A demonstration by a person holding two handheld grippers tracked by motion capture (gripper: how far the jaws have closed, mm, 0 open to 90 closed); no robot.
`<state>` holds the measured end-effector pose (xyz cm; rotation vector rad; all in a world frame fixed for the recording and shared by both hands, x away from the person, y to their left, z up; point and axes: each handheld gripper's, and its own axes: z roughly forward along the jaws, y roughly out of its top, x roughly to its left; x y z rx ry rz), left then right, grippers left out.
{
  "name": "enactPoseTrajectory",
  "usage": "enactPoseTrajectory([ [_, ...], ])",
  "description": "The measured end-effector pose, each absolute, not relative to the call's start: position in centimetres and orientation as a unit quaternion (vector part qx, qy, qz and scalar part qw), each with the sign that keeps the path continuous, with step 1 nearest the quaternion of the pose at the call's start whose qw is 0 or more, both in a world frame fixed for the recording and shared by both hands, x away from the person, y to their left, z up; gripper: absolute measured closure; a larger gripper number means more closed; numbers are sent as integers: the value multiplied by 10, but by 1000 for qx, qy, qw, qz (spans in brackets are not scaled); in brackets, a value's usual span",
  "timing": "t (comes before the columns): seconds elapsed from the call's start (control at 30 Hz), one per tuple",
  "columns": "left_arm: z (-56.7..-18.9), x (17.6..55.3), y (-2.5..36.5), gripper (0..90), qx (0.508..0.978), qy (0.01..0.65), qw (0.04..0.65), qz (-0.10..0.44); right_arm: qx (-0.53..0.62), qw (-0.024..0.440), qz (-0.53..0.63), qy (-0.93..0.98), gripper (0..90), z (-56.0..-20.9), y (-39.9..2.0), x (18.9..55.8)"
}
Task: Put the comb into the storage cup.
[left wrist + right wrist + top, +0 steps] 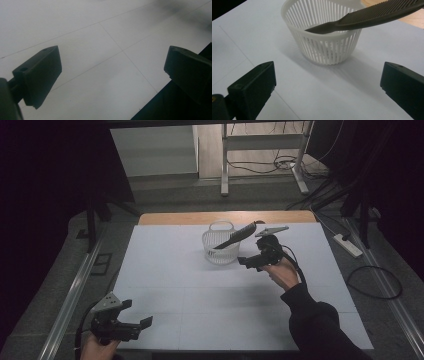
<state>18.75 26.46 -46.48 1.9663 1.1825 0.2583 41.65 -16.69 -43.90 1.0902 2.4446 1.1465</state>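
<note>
The comb (239, 236) leans in the basket (220, 243) at mid-counter (170, 270), handle inside, teeth jutting over the rim. The right gripper (248, 262), jaws wide and empty, sits just beside it; the left gripper (137, 325) idles wide near the front edge. Best to back away level, clear of the comb.

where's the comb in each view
High view: the comb leans in the white basket, upper centre of the table.
Right gripper view: top right, its handle tip inside the basket rim.
Left gripper view: bare table surface lies ahead between the jaws.
Shared landmark: the basket.
</note>
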Motion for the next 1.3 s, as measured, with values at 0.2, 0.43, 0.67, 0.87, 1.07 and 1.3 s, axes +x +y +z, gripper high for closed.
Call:
enactPoseTrajectory([
  [0.2, -465, 188, 265, 23, 779, 468, 404, 102, 366, 112, 388, 838, 3, -437, -169, 410],
  [0.43, -465, 188, 265, 23, 779, 468, 404, 103, 356, 124, 371, 849, 0, -435, -170, 402],
  [0.67, -465, 187, 265, 18, 778, 470, 405, 104, 351, 128, 372, 850, 0, -431, -171, 393],
  [0.87, -464, 187, 265, 17, 777, 471, 404, 106, 344, 125, 376, 851, 0, -430, -174, 385],
  [1.07, -464, 187, 266, 11, 775, 470, 409, 106, 344, 120, 385, 848, 0, -430, -177, 378],
  [1.3, -464, 186, 266, 7, 774, 469, 411, 108, 340, 119, 385, 850, 0, -432, -180, 369],
])
